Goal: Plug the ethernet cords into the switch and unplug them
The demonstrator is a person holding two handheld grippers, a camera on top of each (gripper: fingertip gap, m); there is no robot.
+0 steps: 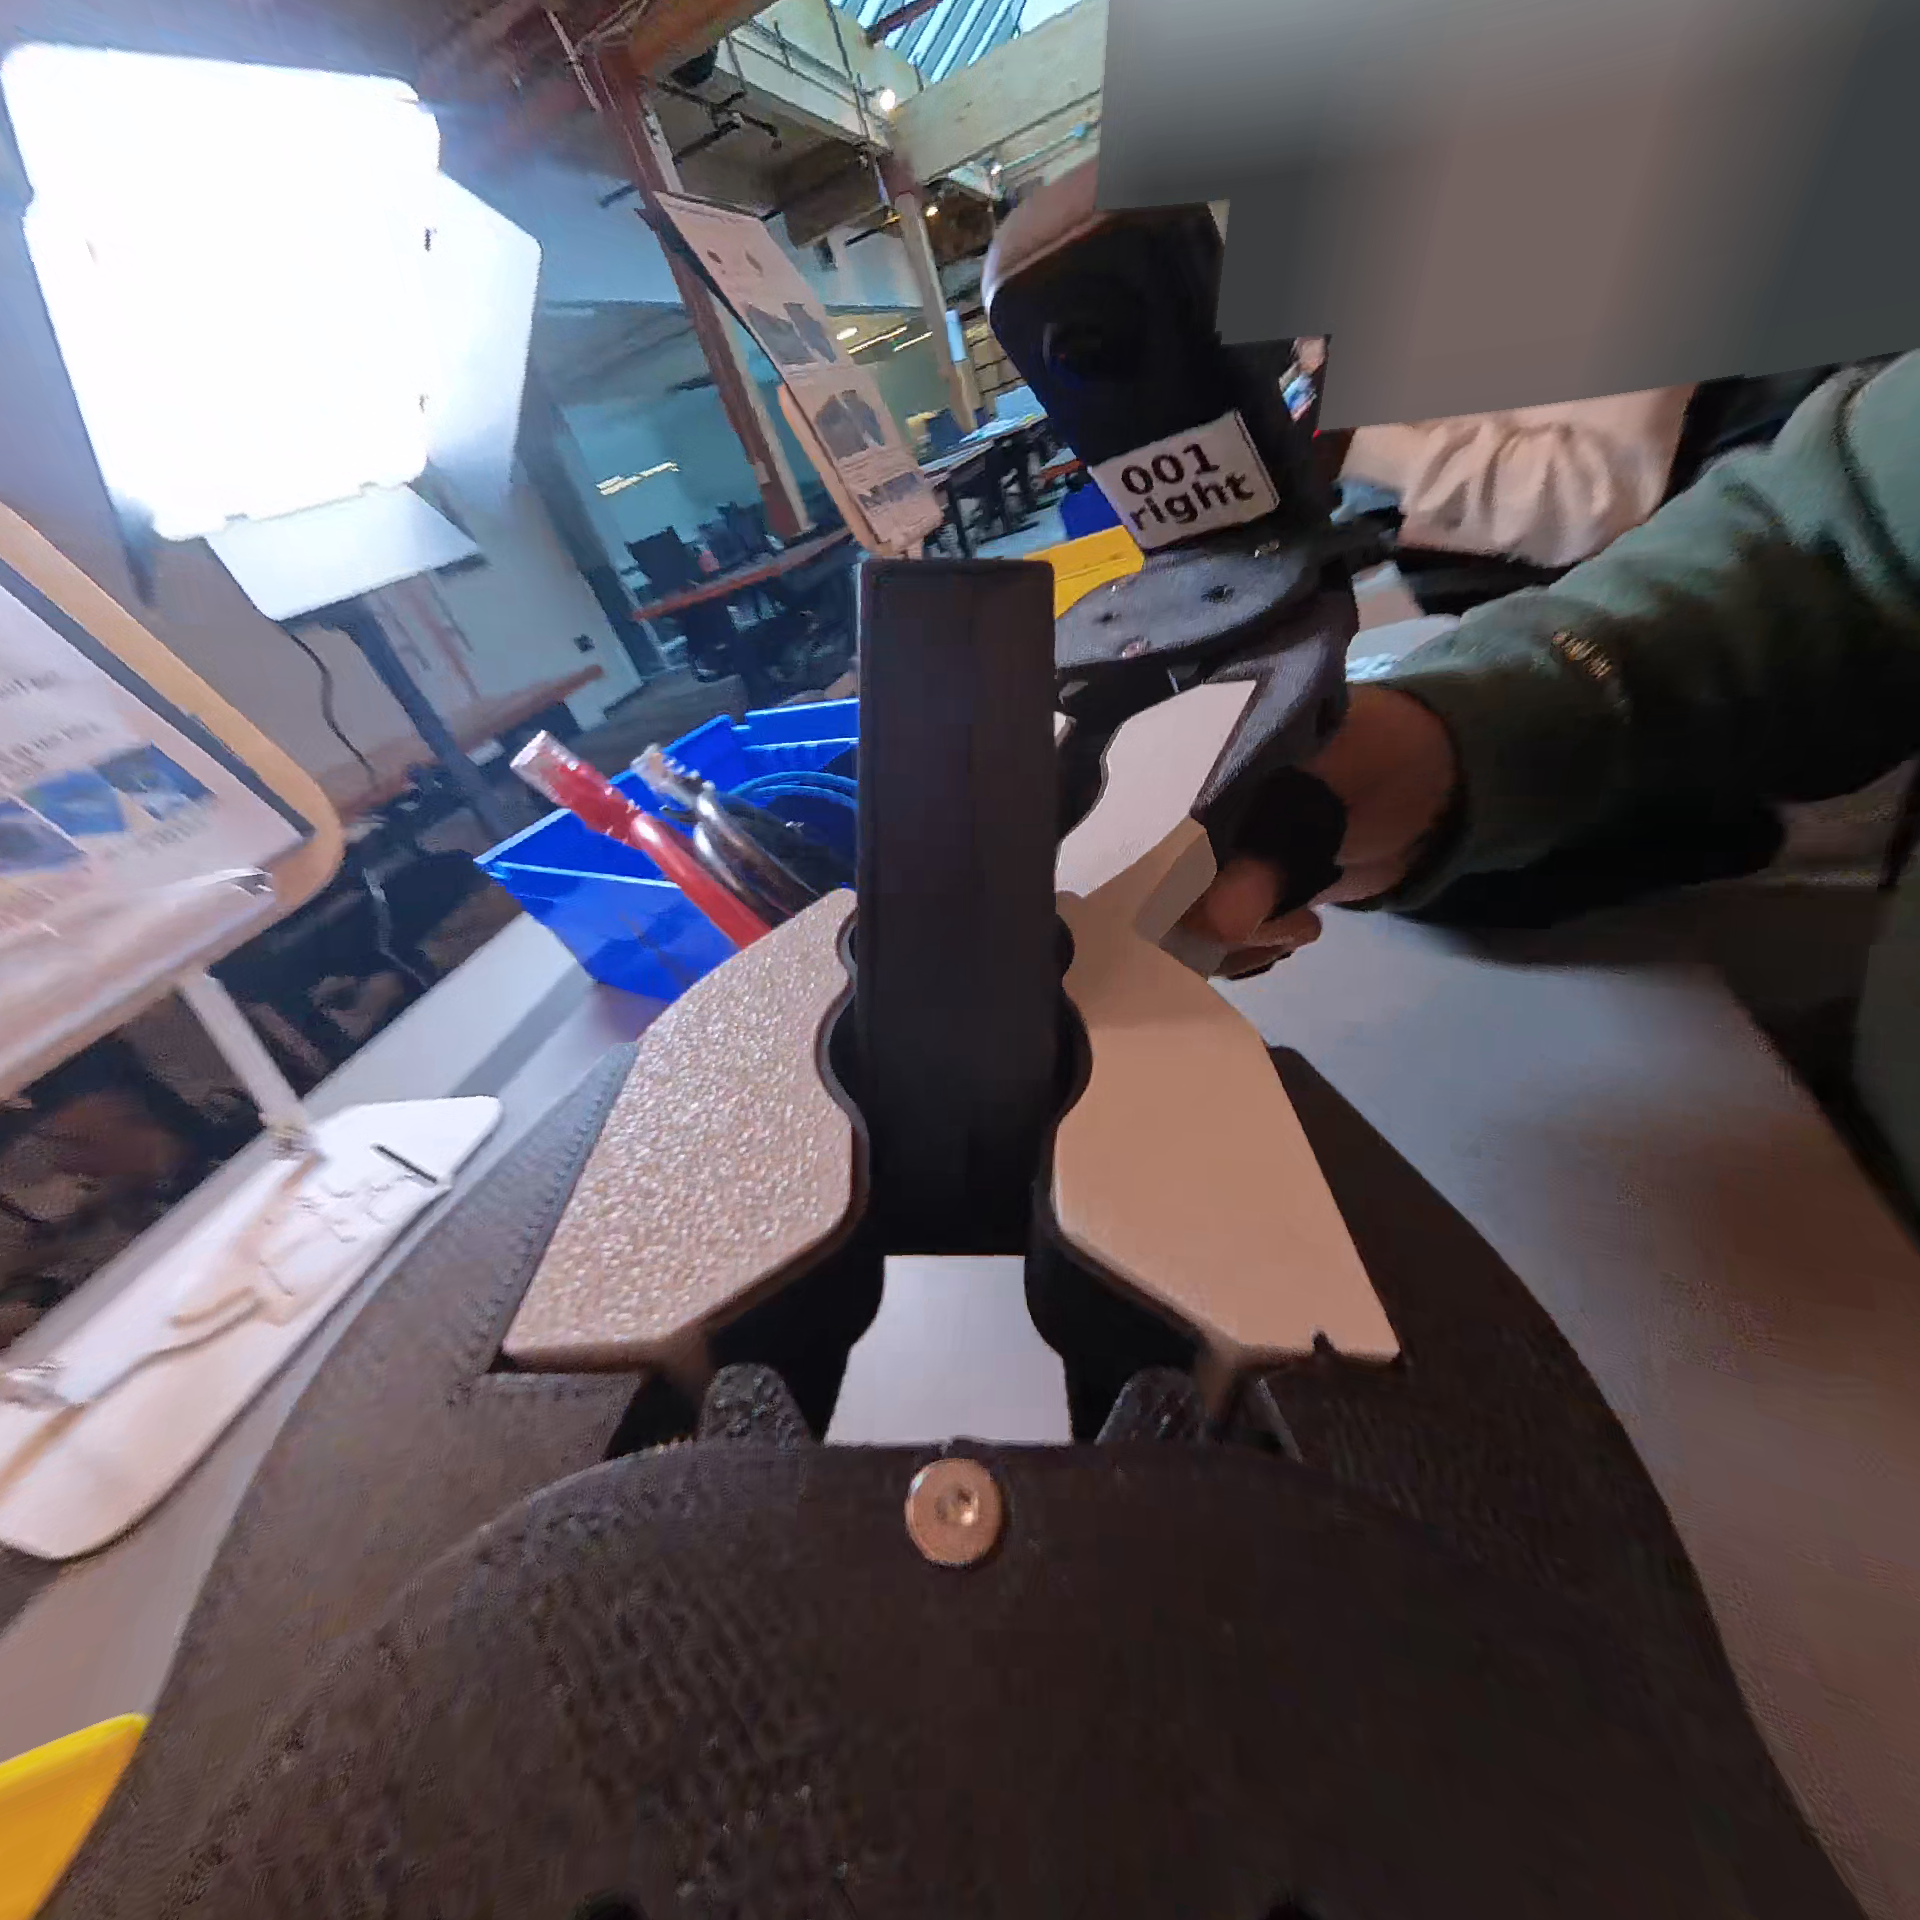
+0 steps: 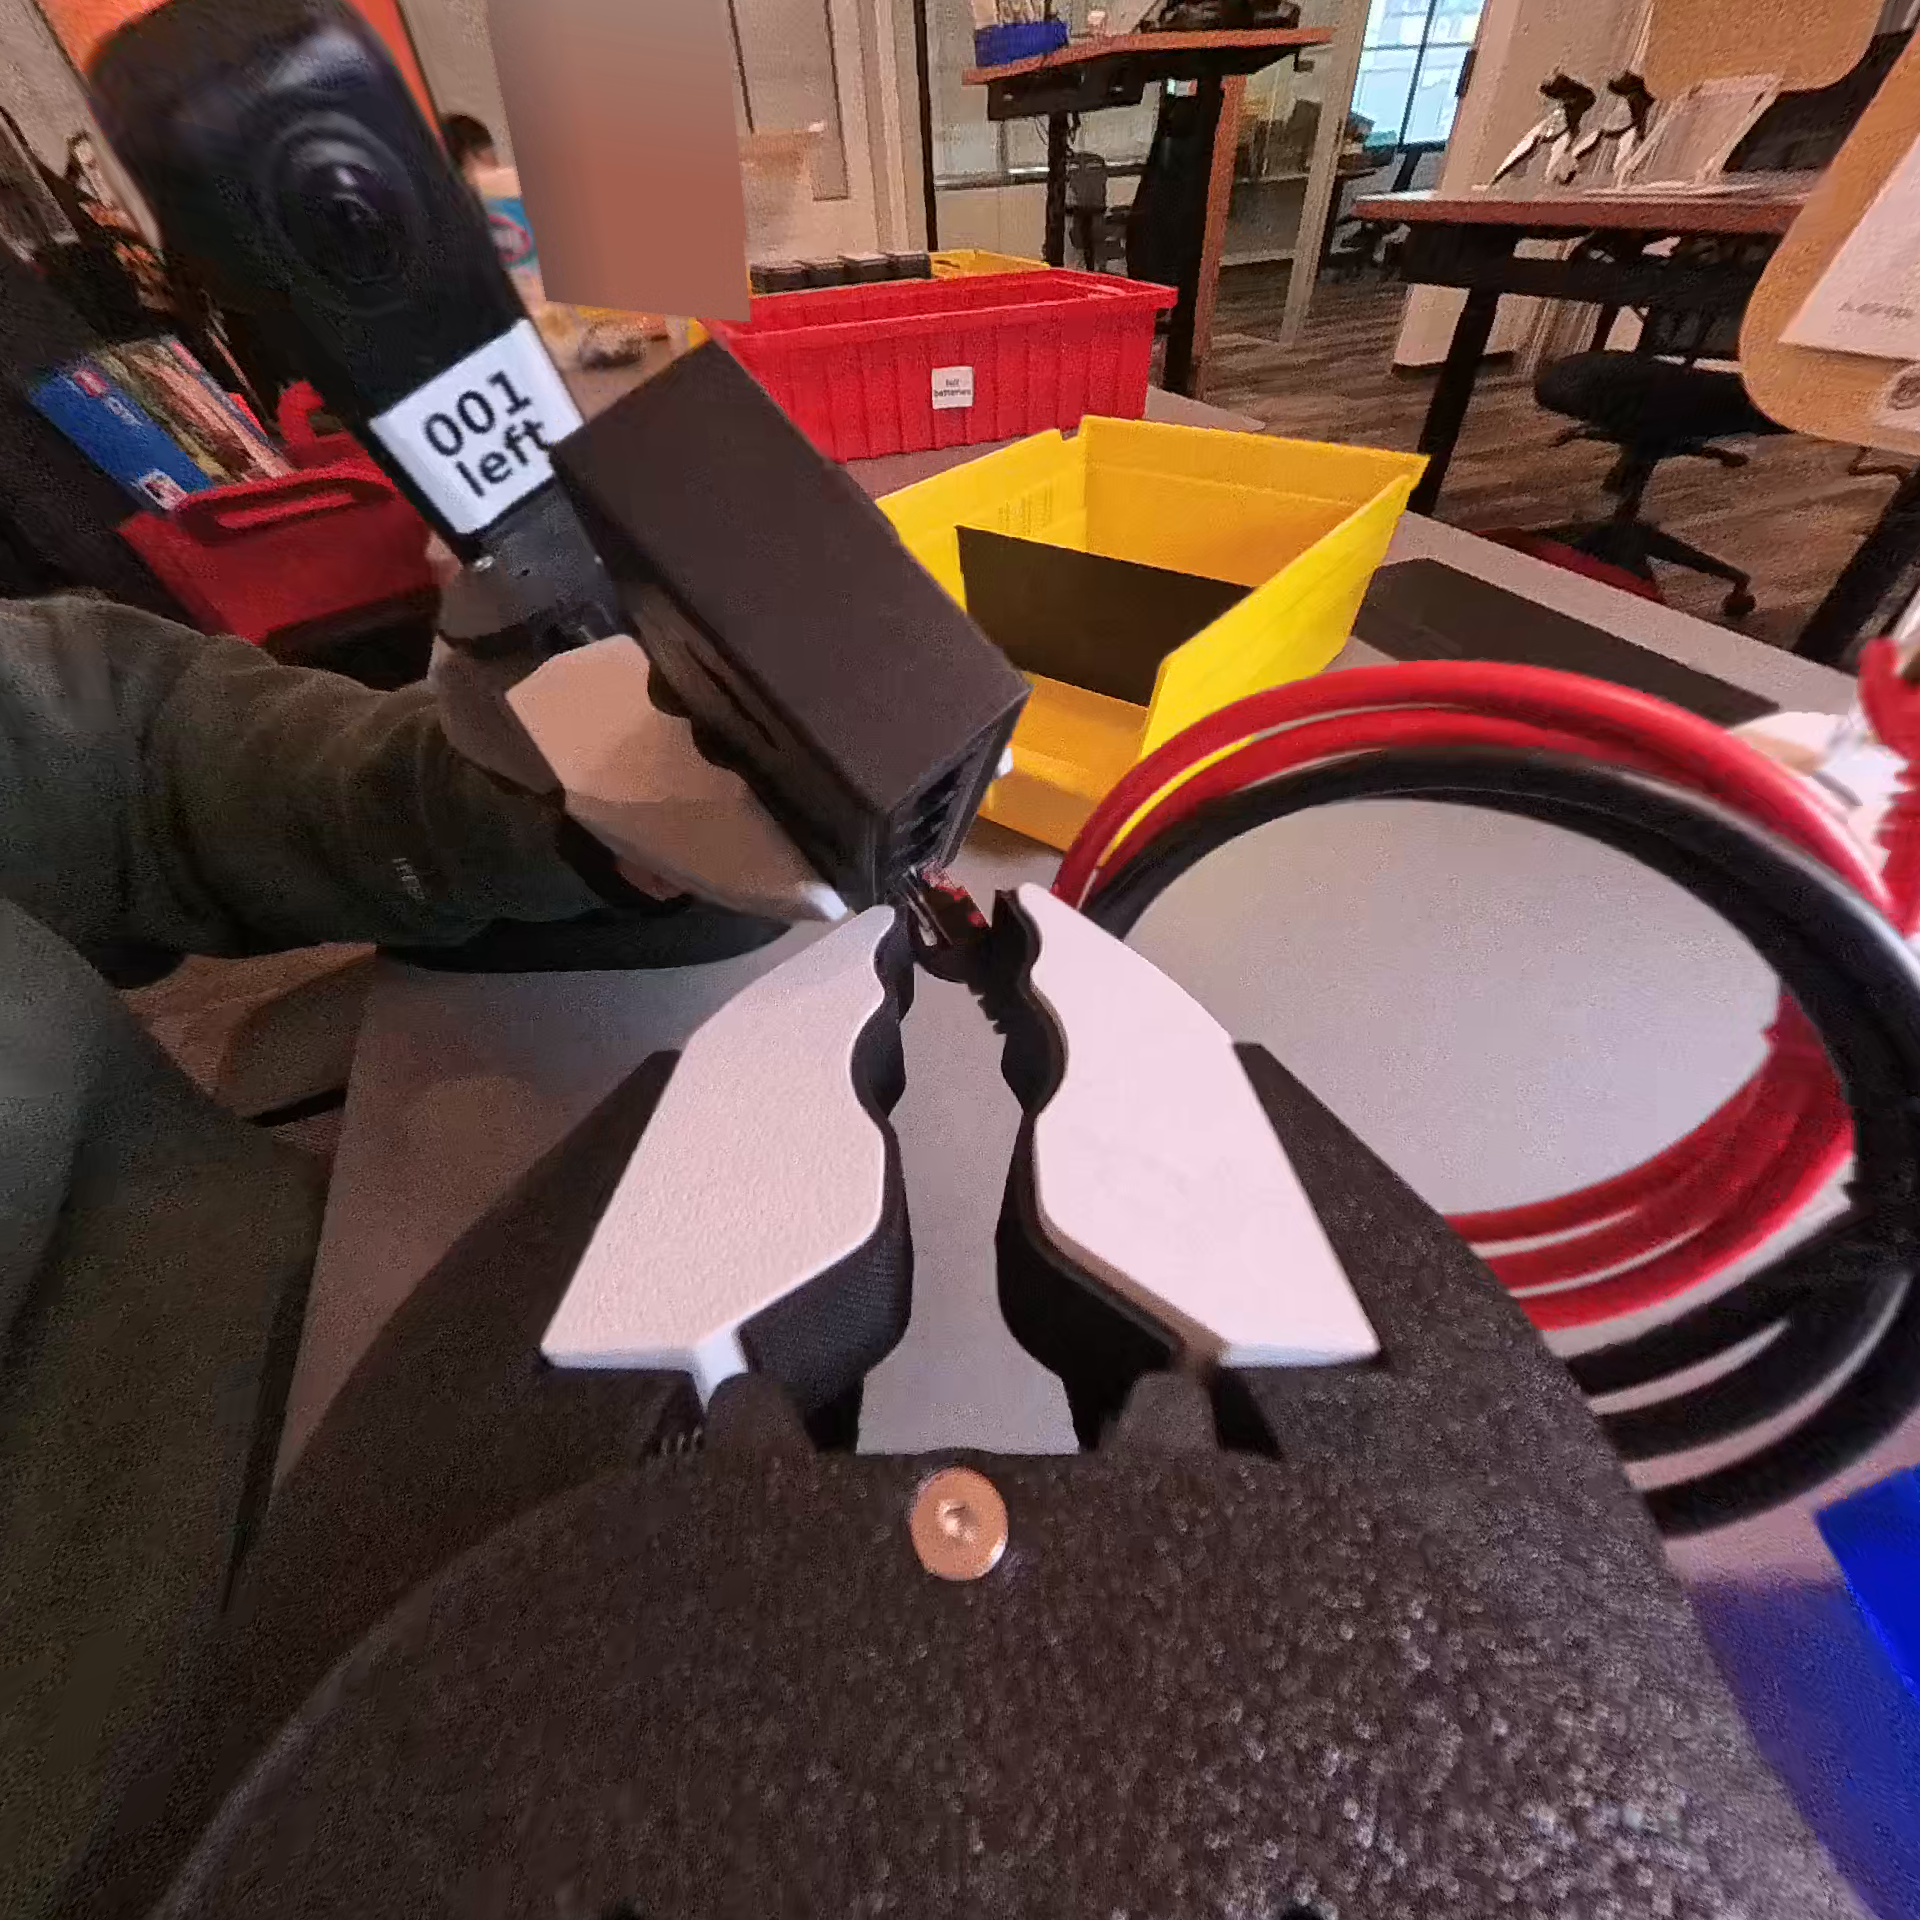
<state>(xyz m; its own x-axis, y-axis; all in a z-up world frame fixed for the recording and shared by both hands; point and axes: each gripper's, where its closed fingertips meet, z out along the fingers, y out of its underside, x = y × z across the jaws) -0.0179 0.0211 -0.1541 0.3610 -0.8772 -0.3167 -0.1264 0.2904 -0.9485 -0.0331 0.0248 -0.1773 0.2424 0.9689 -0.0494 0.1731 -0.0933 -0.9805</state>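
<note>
- Grey tabletop point(image 2: 1455, 997) lay under both my claws, with an open office of desks and chairs beyond.
- My left claw point(image 1: 956, 935) was clamped on the black switch point(image 1: 954, 831), which stood up between its white fingers point(image 1: 717, 1143) and hid much of the view ahead.
- My right claw point(image 2: 951, 920) was pinched together on the plug point(image 2: 948, 925) of a red ethernet cord point(image 2: 1455, 696); the plug sat right at the switch's port face, just ahead of the tips. I could not tell whether it was seated or only touching.
- Off the right claw's right side, the red cord looped in coils with a black cord point(image 2: 1714, 862).
- A yellow bin point(image 2: 1195, 582) sat ahead of the right claw, behind the switch; a red bin point(image 2: 935, 353) farther back.
- Ahead-left of the left claw, a blue bin point(image 1: 623, 894) held more cords, plugs pointing up.
- Judged step: insertion of the red plug, or its first contact.
- Next move would call for squaring plug to port and pushing straight while the left claw braced.
</note>
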